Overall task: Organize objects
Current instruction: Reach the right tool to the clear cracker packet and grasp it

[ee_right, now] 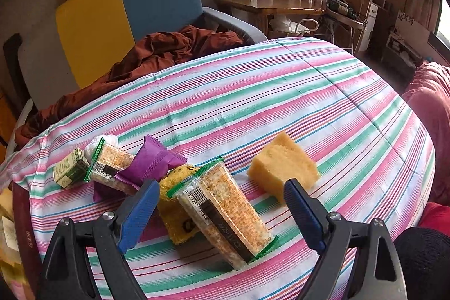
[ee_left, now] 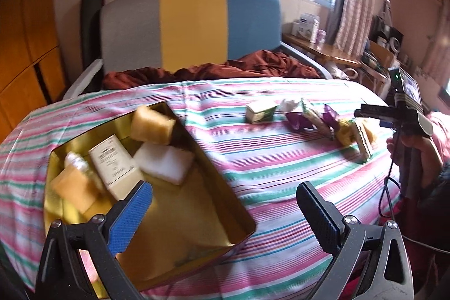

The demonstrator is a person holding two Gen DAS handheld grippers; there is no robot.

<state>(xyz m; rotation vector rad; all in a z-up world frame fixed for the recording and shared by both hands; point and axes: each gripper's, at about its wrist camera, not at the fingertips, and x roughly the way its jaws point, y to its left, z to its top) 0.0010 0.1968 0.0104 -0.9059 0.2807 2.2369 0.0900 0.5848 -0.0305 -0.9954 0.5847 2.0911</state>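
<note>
A gold tin box [ee_left: 197,227] lies on the striped bed cover, holding a yellow sponge [ee_left: 153,124], a white sponge [ee_left: 164,162], a cream carton [ee_left: 115,165], a small bottle [ee_left: 74,160] and an orange pad [ee_left: 74,191]. My left gripper [ee_left: 225,204] hangs open over the tin's near right rim, empty. My right gripper [ee_right: 222,204] is open above a clear cracker pack [ee_right: 225,212] lying on a yellow scrubber [ee_right: 175,212]. Beside them sit a yellow sponge [ee_right: 284,169], a purple packet [ee_right: 150,163], a second cracker pack [ee_right: 112,165] and a green carton [ee_right: 70,169].
The striped cover [ee_right: 281,92] spreads wide beyond the objects. A rumpled rust-brown blanket [ee_right: 157,52] and a grey, yellow and blue headboard [ee_left: 194,27] lie behind. A wooden side table [ee_right: 267,4] with boxes stands right of the bed. A person's hand [ee_left: 413,151] holds the right gripper.
</note>
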